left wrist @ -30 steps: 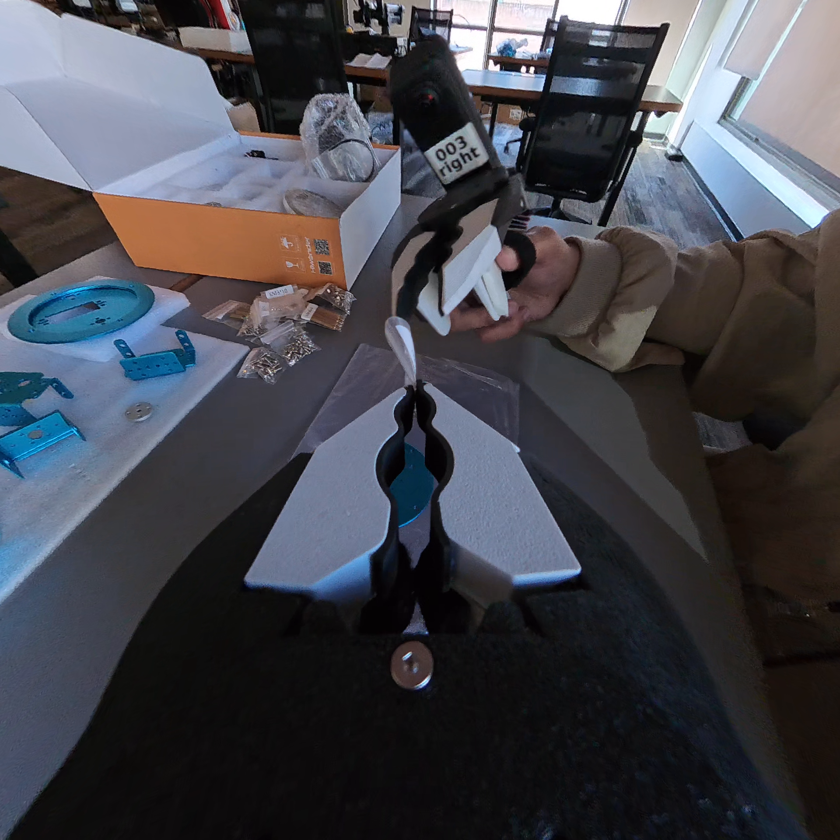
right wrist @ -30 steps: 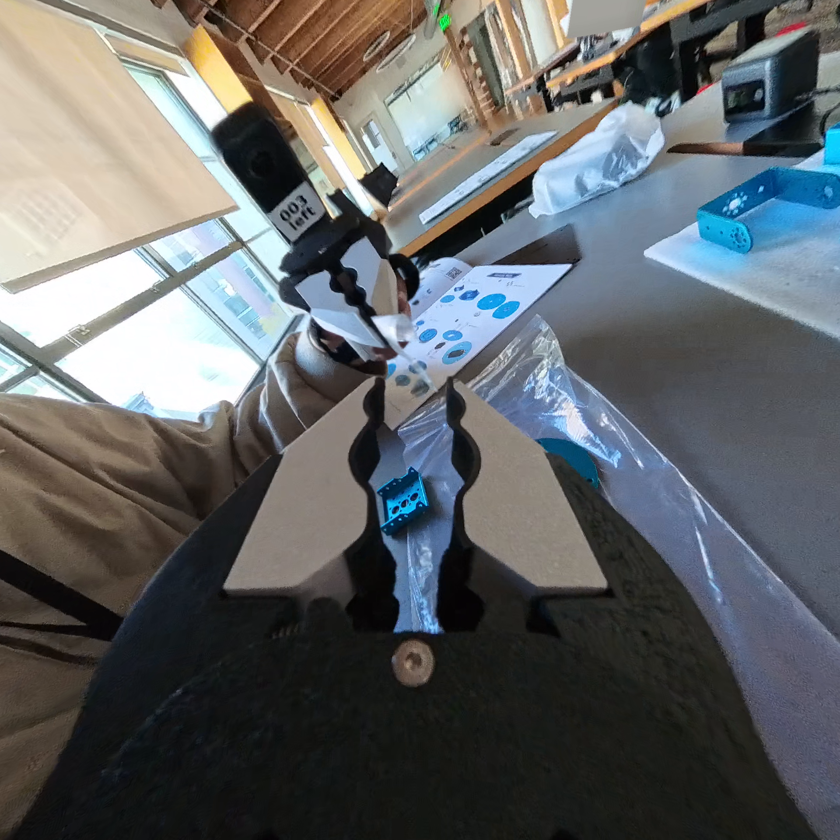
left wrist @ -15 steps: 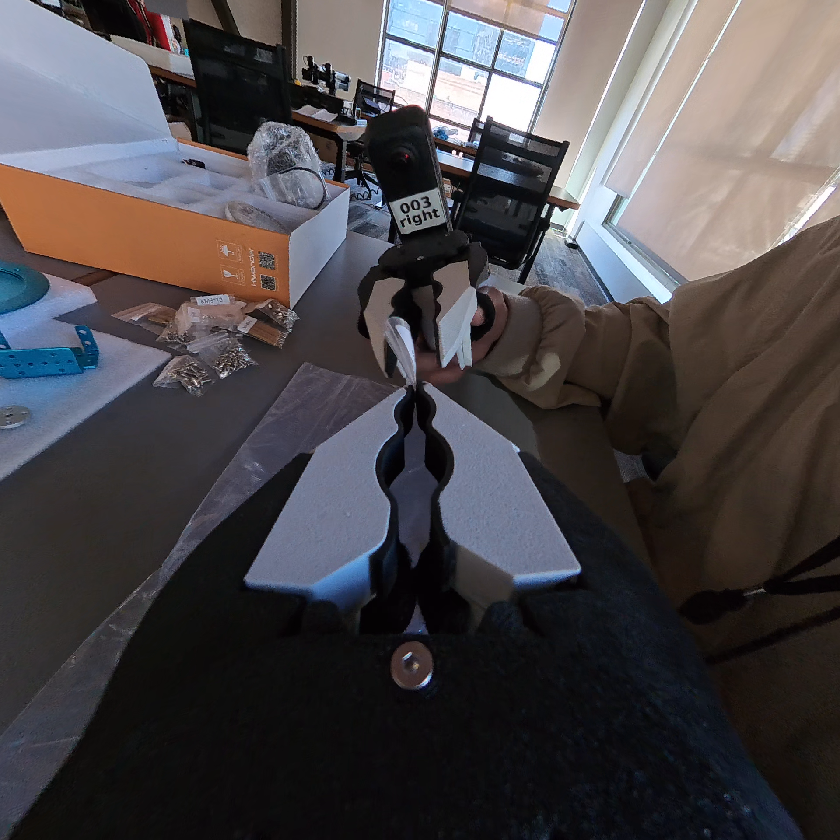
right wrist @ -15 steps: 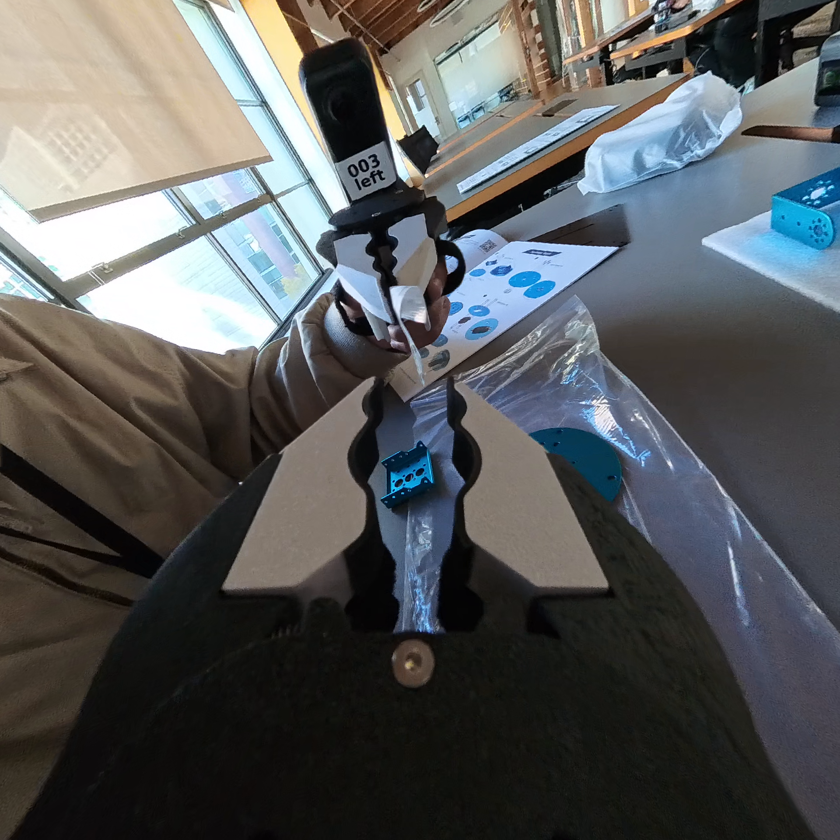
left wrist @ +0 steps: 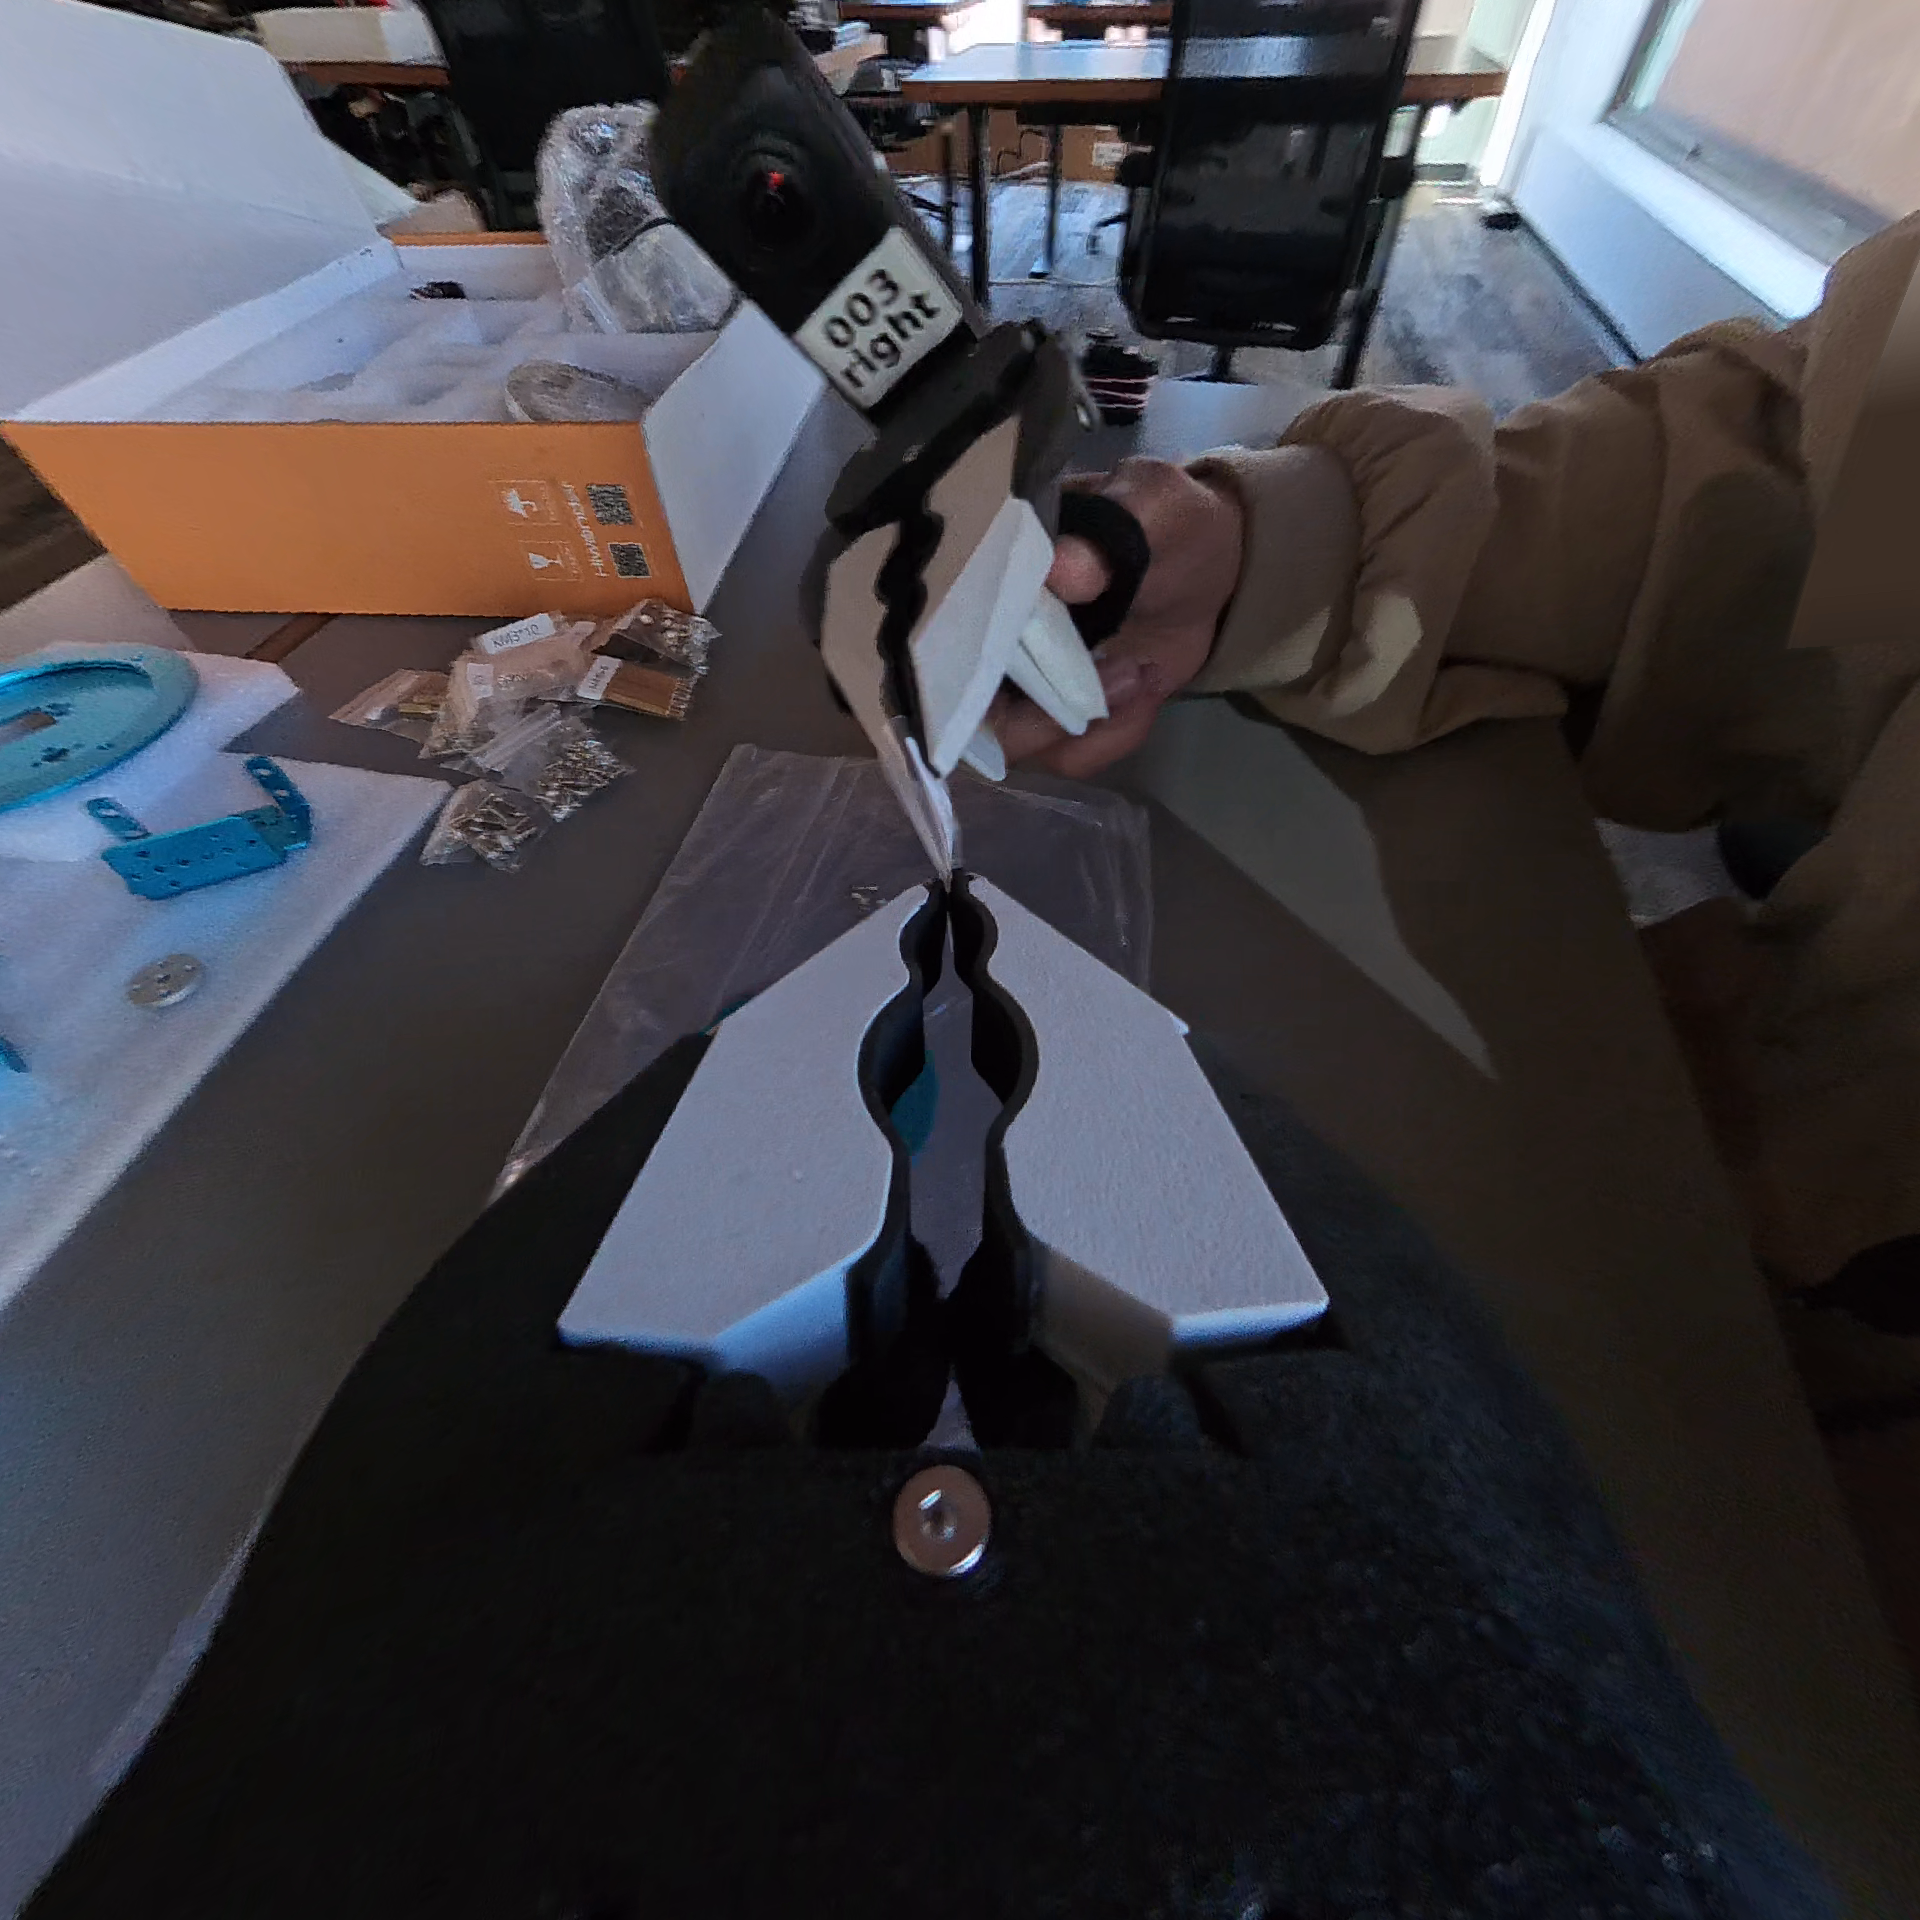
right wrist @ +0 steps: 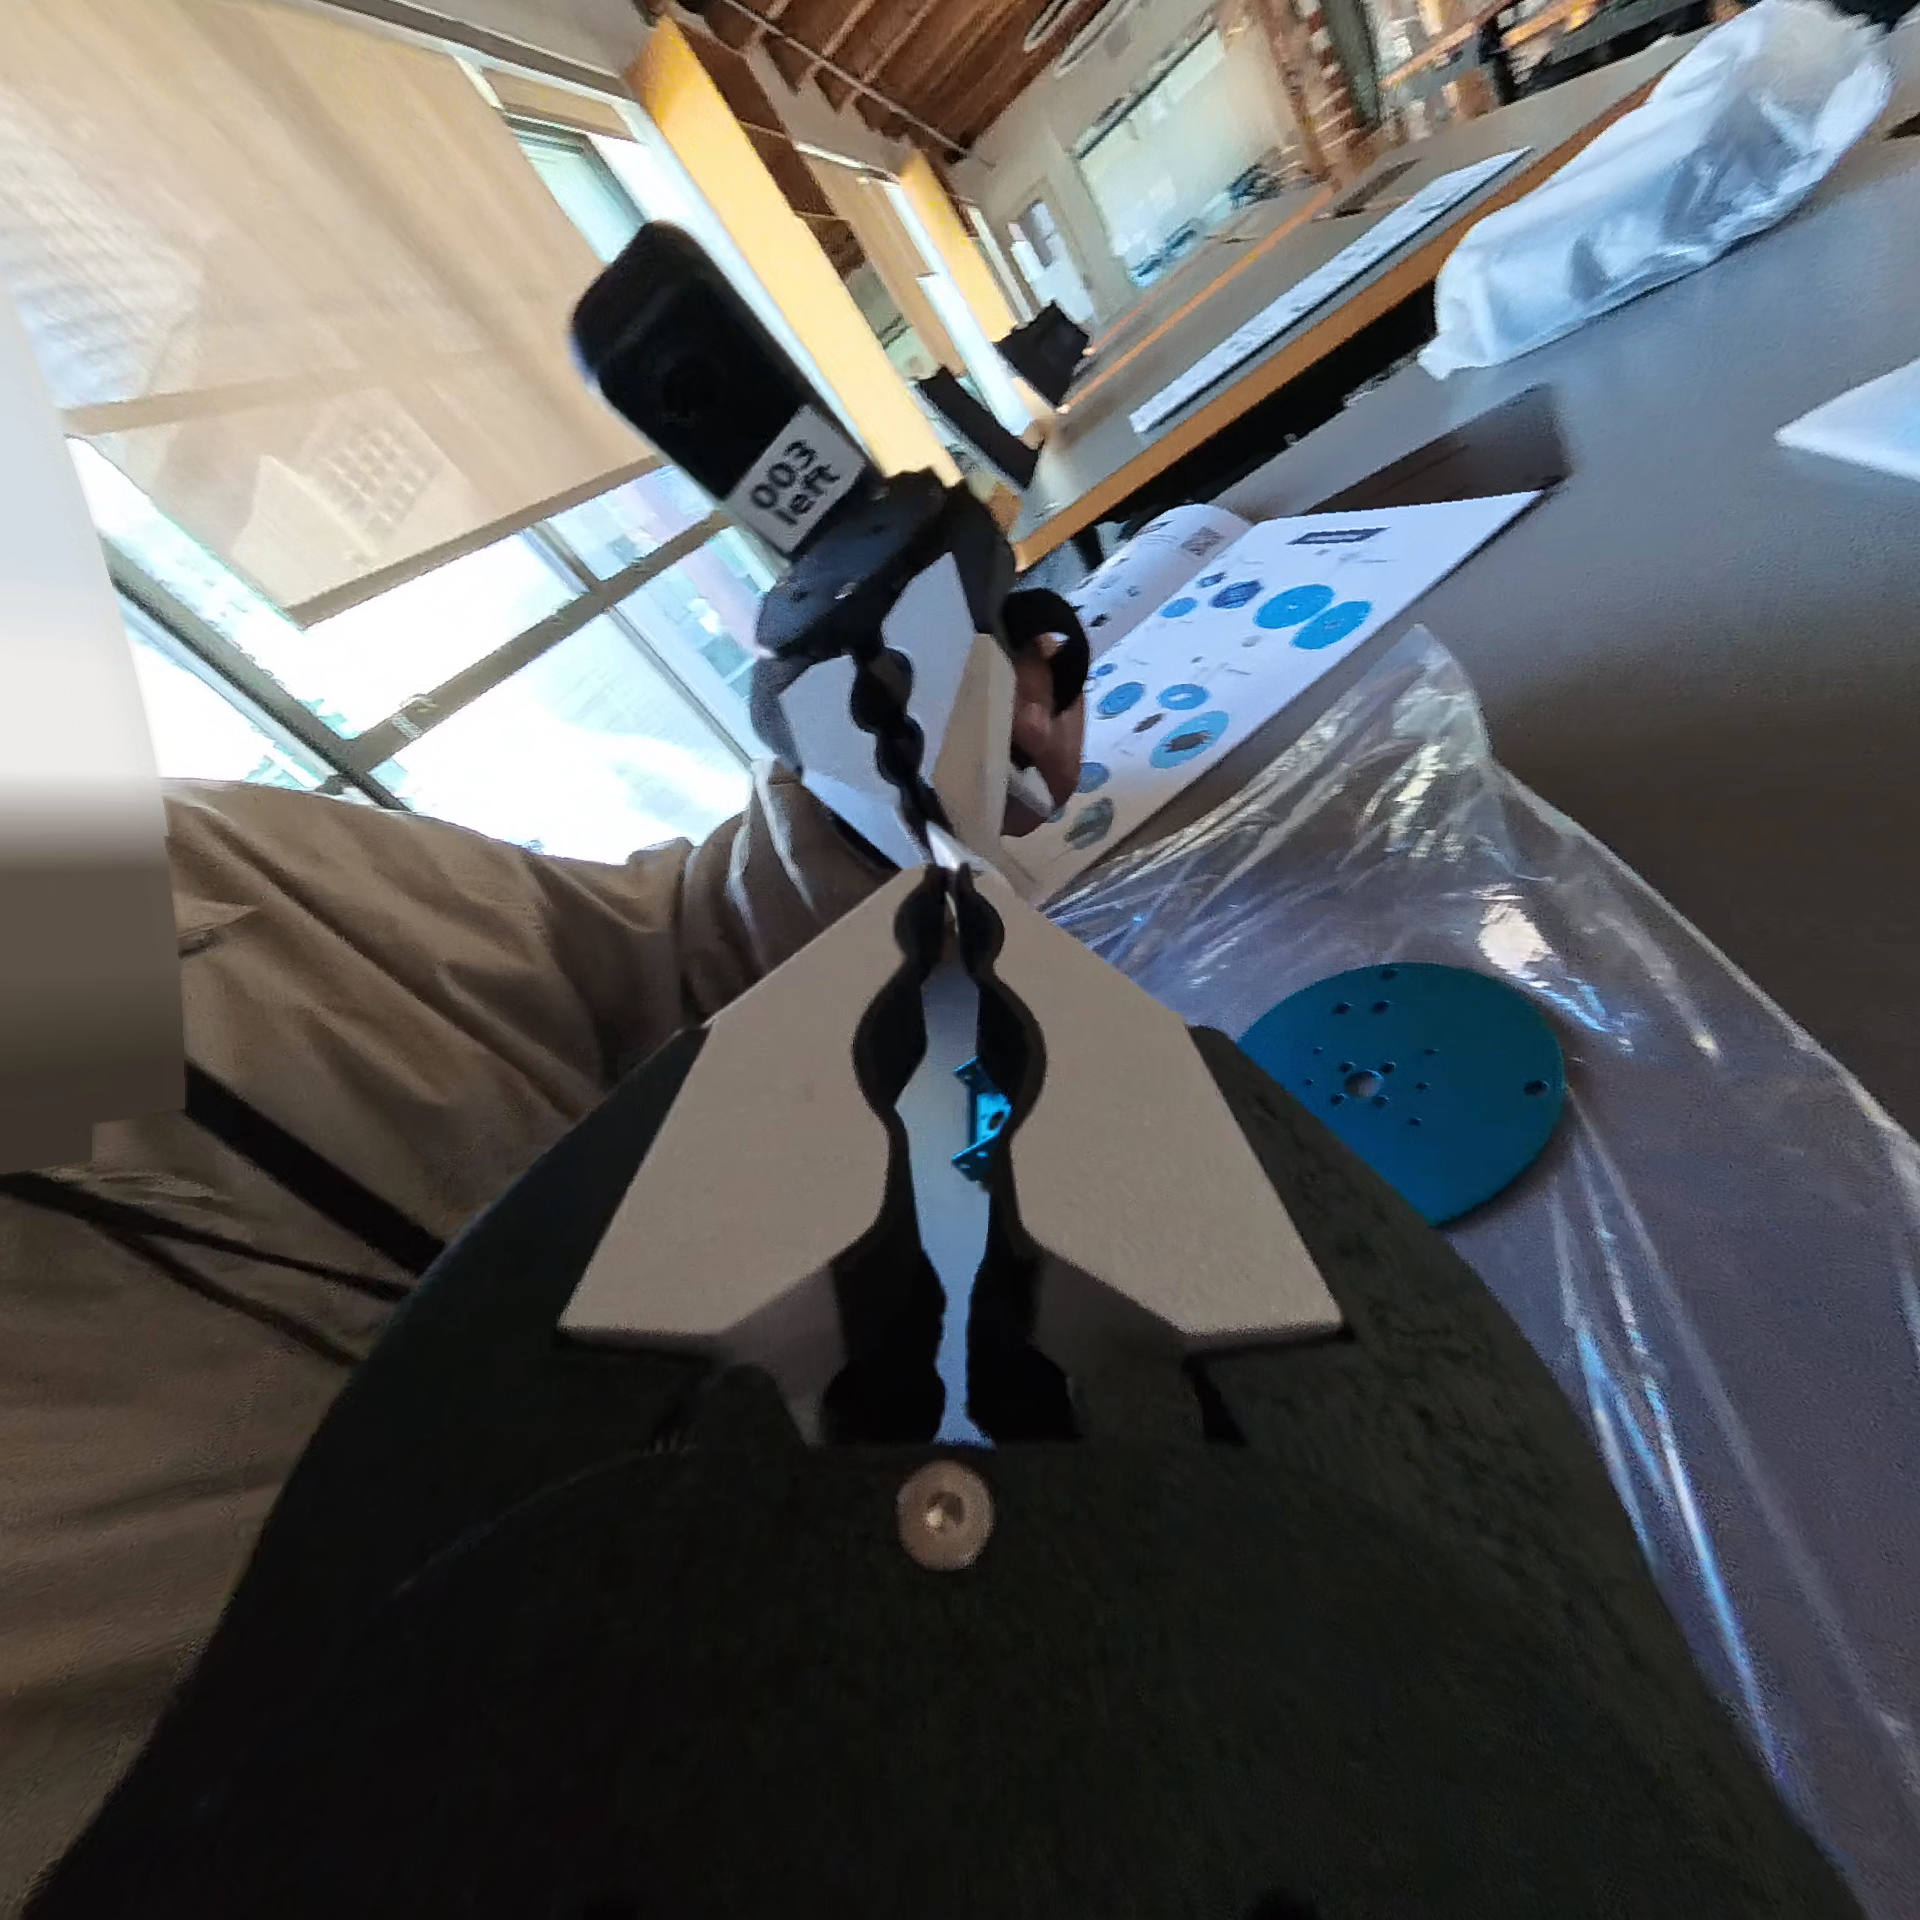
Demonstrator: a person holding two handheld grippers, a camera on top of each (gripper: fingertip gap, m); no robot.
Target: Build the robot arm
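The left gripper [left wrist: 948,885] is pinching its tips closed on a thin edge of the clear plastic bag [left wrist: 831,894], and the right gripper [right wrist: 951,885] is doing the same from the opposite side, so both are gripping one small strip of plastic between them, tip almost against tip. The rest of the bag is hanging down and lying on the grey table [left wrist: 436,997] below the two grippers. Inside the bag a blue round plate [right wrist: 1403,1091] is lying flat, and a small blue bracket [right wrist: 982,1127] is showing through the gap of the right gripper. To the left, small packets of screws [left wrist: 540,727] are lying near an orange box [left wrist: 343,509], and a printed sheet [right wrist: 1268,613] is lying beyond the bag.
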